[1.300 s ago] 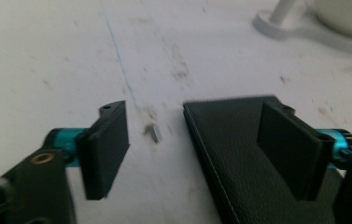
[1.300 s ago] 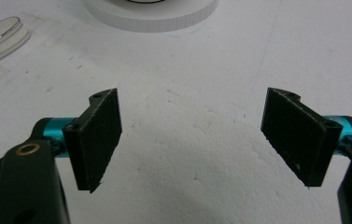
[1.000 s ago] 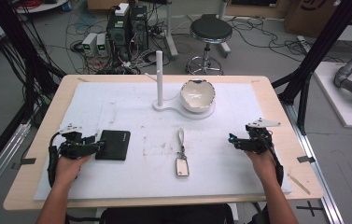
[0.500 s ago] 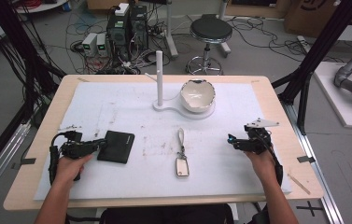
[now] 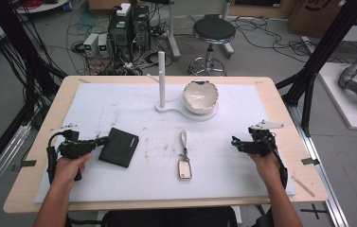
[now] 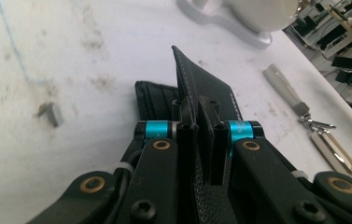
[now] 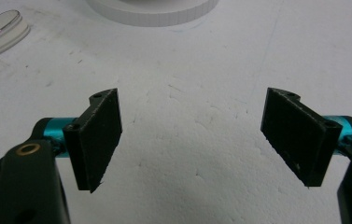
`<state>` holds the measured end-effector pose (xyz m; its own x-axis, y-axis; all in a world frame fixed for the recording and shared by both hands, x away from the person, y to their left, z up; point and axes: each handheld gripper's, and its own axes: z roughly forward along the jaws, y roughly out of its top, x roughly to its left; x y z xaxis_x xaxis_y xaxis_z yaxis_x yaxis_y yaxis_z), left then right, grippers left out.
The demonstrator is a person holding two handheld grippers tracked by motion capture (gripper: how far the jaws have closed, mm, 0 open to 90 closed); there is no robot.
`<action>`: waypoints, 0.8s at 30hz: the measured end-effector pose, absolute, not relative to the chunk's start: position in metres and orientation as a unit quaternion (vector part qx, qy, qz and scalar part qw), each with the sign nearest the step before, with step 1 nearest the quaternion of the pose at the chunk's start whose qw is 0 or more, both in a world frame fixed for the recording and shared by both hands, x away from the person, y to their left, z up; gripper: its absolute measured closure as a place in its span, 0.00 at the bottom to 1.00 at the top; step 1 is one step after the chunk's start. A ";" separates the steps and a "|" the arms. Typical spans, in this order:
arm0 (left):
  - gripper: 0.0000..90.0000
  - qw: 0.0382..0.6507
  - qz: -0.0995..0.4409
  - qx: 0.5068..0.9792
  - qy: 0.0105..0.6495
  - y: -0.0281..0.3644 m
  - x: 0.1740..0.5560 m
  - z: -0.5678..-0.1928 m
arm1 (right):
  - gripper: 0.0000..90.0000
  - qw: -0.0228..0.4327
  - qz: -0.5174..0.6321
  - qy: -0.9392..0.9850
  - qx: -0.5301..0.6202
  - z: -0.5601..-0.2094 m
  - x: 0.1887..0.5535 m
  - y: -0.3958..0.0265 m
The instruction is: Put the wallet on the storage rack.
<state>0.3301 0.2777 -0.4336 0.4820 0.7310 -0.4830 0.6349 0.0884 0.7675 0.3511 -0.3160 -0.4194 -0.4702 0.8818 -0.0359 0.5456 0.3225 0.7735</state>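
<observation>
One black wallet (image 5: 119,147) near the table's (image 5: 39,189) left edge, one flap lifted. Left gripper (image 6: 197,135) just closed, clamped on that flap. Soft leather, light, floppy; likely hinges open, so grip near fold. Right gripper (image 7: 190,140) spread apart, empty.

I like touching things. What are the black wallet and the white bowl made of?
The wallet looks like black leather or an imitation: grainy matte skin, a stitched edge, and a flap bending up where the left tongs pinch it. The bowl looks like glazed ceramic: glossy white, rigid, uneven rim.
</observation>
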 end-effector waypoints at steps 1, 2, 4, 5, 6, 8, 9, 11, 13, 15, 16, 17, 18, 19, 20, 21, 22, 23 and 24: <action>0.96 0.539 0.051 0.674 0.503 0.276 0.330 -0.430 | 0.23 0.235 0.359 0.778 0.458 -0.419 0.351 -0.316; 0.96 0.540 0.058 0.677 0.497 0.275 0.330 -0.426 | 0.23 0.235 0.359 0.778 0.458 -0.419 0.351 -0.316; 0.96 0.544 0.071 0.680 0.487 0.273 0.329 -0.419 | 0.23 0.235 0.359 0.778 0.460 -0.420 0.351 -0.317; 0.96 0.542 0.079 0.682 0.484 0.271 0.328 -0.416 | 0.23 0.236 0.358 0.778 0.459 -0.420 0.351 -0.318; 0.96 0.541 0.088 0.685 0.480 0.270 0.328 -0.412 | 0.23 0.236 0.358 0.778 0.459 -0.420 0.351 -0.318; 0.96 0.540 0.104 0.689 0.472 0.268 0.327 -0.406 | 0.23 0.236 0.358 0.777 0.461 -0.420 0.351 -0.318; 0.96 0.539 0.110 0.690 0.470 0.266 0.326 -0.404 | 0.23 0.236 0.358 0.777 0.461 -0.420 0.351 -0.318; 0.96 0.535 0.114 0.697 0.464 0.262 0.326 -0.401 | 0.23 0.235 0.357 0.778 0.460 -0.420 0.351 -0.318; 0.96 0.533 0.113 0.697 0.467 0.258 0.326 -0.403 | 0.23 0.235 0.356 0.779 0.461 -0.420 0.351 -0.319; 0.96 0.531 0.108 0.696 0.471 0.256 0.327 -0.406 | 0.23 0.234 0.355 0.778 0.462 -0.420 0.351 -0.318; 0.96 0.531 0.102 0.697 0.471 0.256 0.328 -0.407 | 0.23 0.233 0.356 0.779 0.461 -0.420 0.351 -0.318; 0.95 0.535 0.093 0.695 0.471 0.255 0.328 -0.409 | 0.23 0.234 0.356 0.778 0.461 -0.420 0.351 -0.318; 0.95 0.538 0.087 0.695 0.469 0.255 0.328 -0.410 | 0.23 0.234 0.356 0.778 0.461 -0.420 0.351 -0.318; 0.93 0.541 0.083 0.694 0.468 0.254 0.328 -0.412 | 0.23 0.233 0.355 0.779 0.462 -0.420 0.351 -0.318; 0.93 0.542 0.077 0.696 0.466 0.253 0.329 -0.413 | 0.23 0.233 0.355 0.779 0.462 -0.420 0.351 -0.318; 0.88 0.540 0.070 0.699 0.463 0.252 0.329 -0.414 | 0.23 0.232 0.354 0.779 0.461 -0.420 0.351 -0.317; 0.88 0.539 0.070 0.701 0.461 0.251 0.330 -0.415 | 0.23 0.232 0.354 0.779 0.461 -0.420 0.351 -0.317; 0.83 0.539 0.068 0.702 0.460 0.249 0.330 -0.416 | 0.23 0.233 0.355 0.780 0.461 -0.420 0.351 -0.317; 0.83 0.540 0.067 0.702 0.459 0.248 0.330 -0.416 | 0.23 0.233 0.355 0.780 0.461 -0.420 0.351 -0.317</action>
<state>0.3304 0.2479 -0.4164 0.5690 0.7174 -0.4020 0.5730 0.0048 0.8195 0.3508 -0.3174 -0.4202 -0.4669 0.8836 -0.0357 0.5536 0.3236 0.7674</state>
